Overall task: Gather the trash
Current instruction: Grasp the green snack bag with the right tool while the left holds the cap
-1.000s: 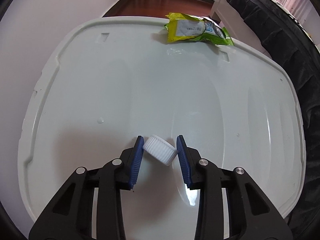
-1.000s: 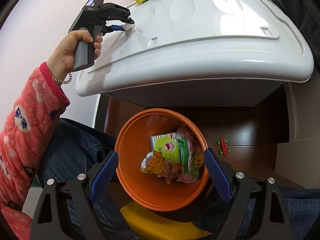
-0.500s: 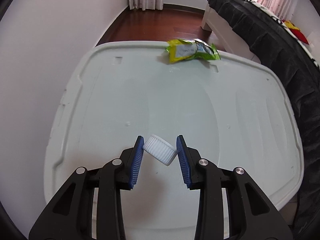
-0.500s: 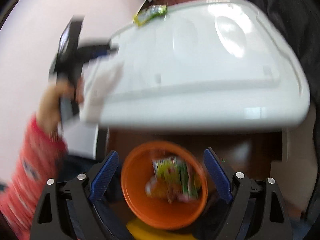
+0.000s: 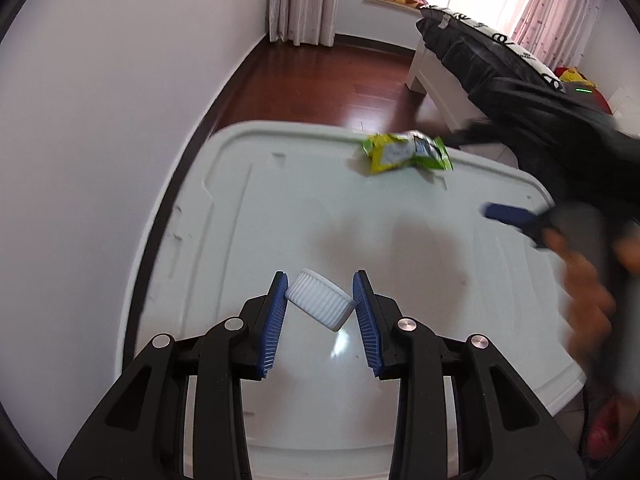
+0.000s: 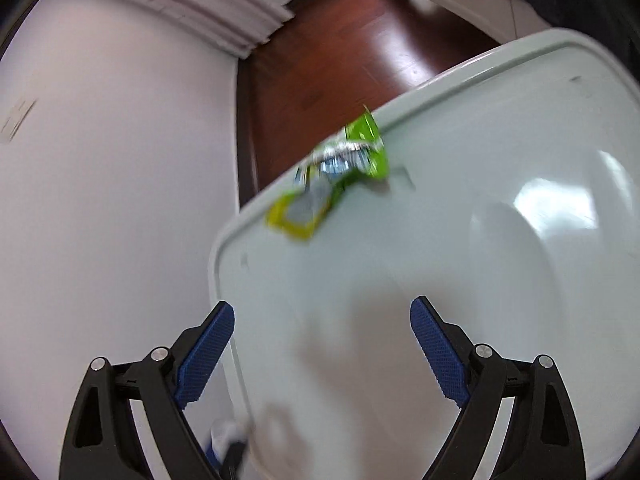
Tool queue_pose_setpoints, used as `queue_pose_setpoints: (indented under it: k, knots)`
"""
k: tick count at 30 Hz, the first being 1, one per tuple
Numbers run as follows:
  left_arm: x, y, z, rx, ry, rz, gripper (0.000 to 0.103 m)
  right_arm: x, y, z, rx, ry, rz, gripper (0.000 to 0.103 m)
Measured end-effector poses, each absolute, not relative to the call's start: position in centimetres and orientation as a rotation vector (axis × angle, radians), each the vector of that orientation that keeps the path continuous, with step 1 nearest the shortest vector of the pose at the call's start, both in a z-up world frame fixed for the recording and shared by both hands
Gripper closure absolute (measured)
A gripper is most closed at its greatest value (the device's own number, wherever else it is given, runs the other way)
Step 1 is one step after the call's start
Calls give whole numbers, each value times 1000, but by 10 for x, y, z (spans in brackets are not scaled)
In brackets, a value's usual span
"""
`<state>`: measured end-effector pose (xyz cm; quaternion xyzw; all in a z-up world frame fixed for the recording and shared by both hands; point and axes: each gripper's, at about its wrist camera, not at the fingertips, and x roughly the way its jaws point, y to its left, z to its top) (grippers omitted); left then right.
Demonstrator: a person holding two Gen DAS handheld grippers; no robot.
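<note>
The white ribbed bottle cap point(image 5: 320, 304) is sitting tilted between the blue pads point(image 5: 275, 322) of the left gripper point(image 5: 320, 320), which are clamping it on both sides above the white plastic lid point(image 5: 280, 208). At 1 o'clock from the cap, the green snack wrapper point(image 5: 406, 152) is lying at the lid's far edge, well apart from the cap. At 3 o'clock in the left wrist view, the right gripper point(image 5: 508, 214) is appearing blurred, with a person's hand point(image 5: 588, 276) gripping it. In the right wrist view, the right gripper point(image 6: 322, 344) is opening wide with nothing between its jaws, and the wrapper point(image 6: 332, 182) is lying at 12 o'clock ahead of it. A wooden floor point(image 5: 320, 76) is showing beyond the lid.
</note>
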<state>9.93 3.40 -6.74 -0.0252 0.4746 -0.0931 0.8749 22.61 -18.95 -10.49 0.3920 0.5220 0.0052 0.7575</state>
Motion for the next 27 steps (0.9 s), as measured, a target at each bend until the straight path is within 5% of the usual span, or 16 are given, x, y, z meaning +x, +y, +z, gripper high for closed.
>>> queue_pose_setpoints:
  k: [11,15,19,27]
  knots:
    - [115,59,-67,-121,1006,-200,69,316,-156,-141,657,1144,-208,16]
    - [117,61,-69,-126,1015,-205,69,325,-147,-145,528,1146,-229,55]
    - [116,63,-69,-128,1015,-200,69,319,-144,-141,484,1141,-218,71]
    - [105,54,-59,-102,988,-213,69,261,-145,-87,346,1064,-104,71]
